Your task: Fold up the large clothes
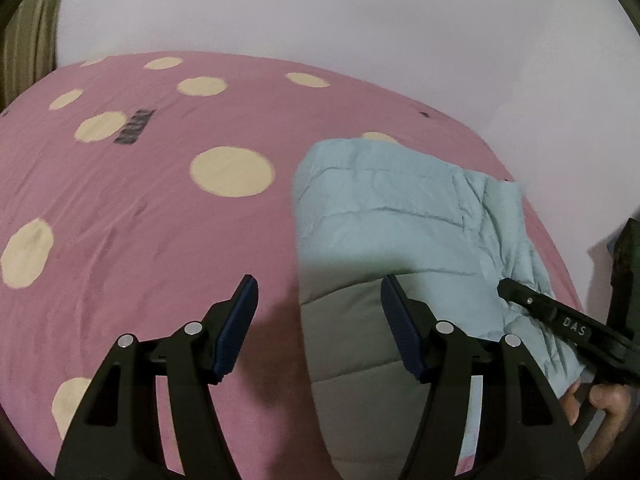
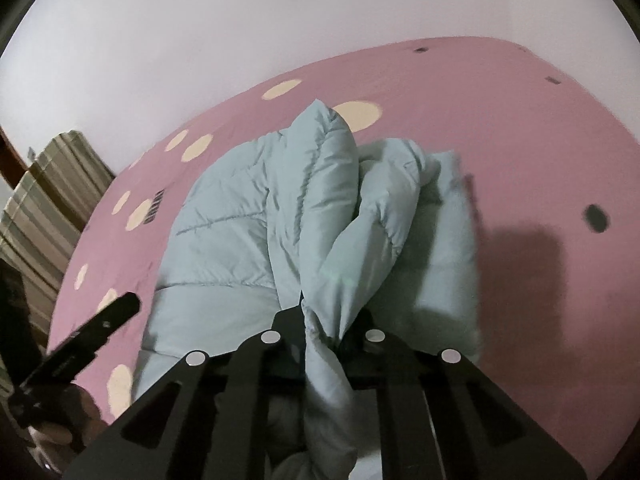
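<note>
Writing "DAS" on right gripper | clamps jacket

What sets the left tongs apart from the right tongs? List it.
1. The left tongs stand open; the right tongs are shut.
2. The left tongs hold nothing; the right tongs pinch a fold of the light blue puffer jacket.
Both are black and point down at the pink spotted bedsheet.

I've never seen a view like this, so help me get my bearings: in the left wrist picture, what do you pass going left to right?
Striped curtain → pink spotted bedsheet → pale blue puffer jacket → the other hand-held gripper, at the jacket's right edge.
</note>
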Motion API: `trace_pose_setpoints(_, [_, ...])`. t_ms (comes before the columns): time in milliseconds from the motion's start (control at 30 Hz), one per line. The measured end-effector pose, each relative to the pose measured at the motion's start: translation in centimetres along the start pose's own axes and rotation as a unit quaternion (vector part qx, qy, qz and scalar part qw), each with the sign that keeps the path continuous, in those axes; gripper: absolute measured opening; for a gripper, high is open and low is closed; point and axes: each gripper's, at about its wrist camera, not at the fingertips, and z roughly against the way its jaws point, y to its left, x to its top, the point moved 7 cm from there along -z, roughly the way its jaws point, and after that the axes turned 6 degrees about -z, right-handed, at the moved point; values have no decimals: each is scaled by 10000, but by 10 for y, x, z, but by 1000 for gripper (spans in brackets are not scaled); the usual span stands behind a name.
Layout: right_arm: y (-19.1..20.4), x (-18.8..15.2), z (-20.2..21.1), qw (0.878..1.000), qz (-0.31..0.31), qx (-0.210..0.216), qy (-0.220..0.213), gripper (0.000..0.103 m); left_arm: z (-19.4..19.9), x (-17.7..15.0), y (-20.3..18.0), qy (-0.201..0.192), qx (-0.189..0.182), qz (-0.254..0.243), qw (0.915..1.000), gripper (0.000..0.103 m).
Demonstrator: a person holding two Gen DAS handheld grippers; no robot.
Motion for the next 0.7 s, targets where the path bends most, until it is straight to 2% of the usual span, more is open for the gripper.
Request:
trace_pose_setpoints(133, [-32,3,5,9997,-181,-126,-71,10,-16,-5,-30,152,-114,-296,9994,63])
trace_pose_setpoints(333, [-71,-8,-16,9986,-494,-134,165,11,-53,-26,-57,519,31,-702,9962,65])
trace_pose_setpoints(533, [-89,-19,-38,9979,-600,42,260,12,-75,-36,-61,680,166,-812,9942,65])
trace_pose_setpoints(700, [-94,-21,-37,9973,-662,183,261,13,-74,-39,-59,678,187,-846,9939,65])
